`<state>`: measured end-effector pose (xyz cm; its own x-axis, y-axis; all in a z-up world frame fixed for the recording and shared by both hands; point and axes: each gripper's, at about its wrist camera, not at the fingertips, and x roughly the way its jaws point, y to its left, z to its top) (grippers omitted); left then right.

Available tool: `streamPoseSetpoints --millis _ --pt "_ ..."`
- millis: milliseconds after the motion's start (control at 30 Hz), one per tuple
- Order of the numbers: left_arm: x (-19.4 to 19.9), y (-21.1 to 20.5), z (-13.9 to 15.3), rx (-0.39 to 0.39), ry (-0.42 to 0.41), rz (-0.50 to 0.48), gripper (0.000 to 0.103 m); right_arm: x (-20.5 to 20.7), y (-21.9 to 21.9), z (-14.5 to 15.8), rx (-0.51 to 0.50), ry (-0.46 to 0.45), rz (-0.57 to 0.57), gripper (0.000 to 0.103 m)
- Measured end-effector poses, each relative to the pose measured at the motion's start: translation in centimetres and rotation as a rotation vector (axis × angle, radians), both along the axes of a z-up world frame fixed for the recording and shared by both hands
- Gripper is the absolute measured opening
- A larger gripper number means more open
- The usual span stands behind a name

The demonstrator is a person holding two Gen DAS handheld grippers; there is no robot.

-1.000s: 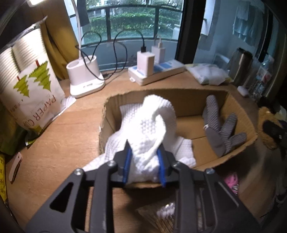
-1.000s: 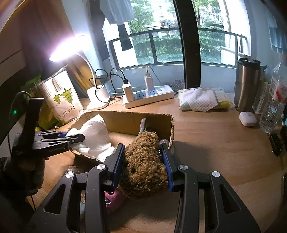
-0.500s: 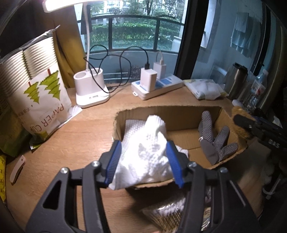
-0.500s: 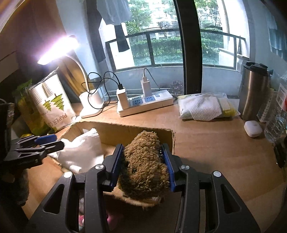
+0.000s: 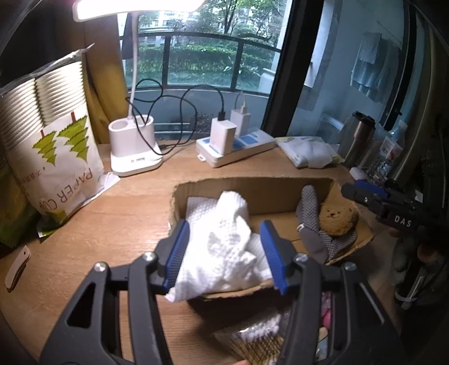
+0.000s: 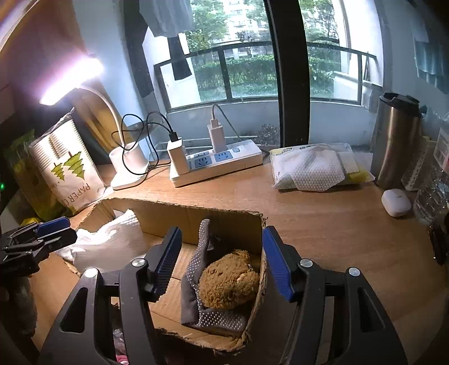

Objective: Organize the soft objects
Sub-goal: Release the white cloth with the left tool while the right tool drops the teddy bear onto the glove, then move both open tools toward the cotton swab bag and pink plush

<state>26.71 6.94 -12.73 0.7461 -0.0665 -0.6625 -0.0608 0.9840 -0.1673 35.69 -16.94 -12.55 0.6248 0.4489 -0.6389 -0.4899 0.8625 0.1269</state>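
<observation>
Right gripper (image 6: 221,258) just opened, empty; brown plush (image 6: 228,280) below in box (image 6: 196,216). Left gripper (image 5: 224,255) open over white cloth (image 5: 224,247). Bag (image 5: 53,157) reads "PAPER CUP".

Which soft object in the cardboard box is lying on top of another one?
The brown plush toy: it rests on the grey dotted glove, at the box's right end. The white cloth lies apart at the left.

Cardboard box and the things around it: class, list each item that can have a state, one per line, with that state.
cardboard box: open-topped
white cloth: crumpled in the box, overhanging its near edge
grey glove: lying in the box
brown plush: resting on the glove
left gripper: open
right gripper: open
desk lamp: lit
</observation>
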Motion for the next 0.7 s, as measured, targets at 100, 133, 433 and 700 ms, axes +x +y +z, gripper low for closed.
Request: streamPoseSetpoints --millis 100,133,433,700 --pt "-0.5 -0.1 0.4 -0.001 -0.015 -0.004 0.055 -1.0 -0.1 0.4 0.001 -0.005 0.004 0.063" --pt "-0.7 -0.2 0.6 -0.003 -0.02 -0.007 0.055 -1.2 -0.1 0.5 0.001 -0.006 0.006 0.063" --pt "-3.4 -0.6 1.4 -0.034 -0.065 -0.026 0.077 -6.0 1.3 1.7 0.027 -0.011 0.066 0.063" --pt "-6.0 -0.9 1.5 -0.038 -0.071 -0.024 0.077 -9.8 2.3 2.1 0.031 -0.015 0.105 0.063"
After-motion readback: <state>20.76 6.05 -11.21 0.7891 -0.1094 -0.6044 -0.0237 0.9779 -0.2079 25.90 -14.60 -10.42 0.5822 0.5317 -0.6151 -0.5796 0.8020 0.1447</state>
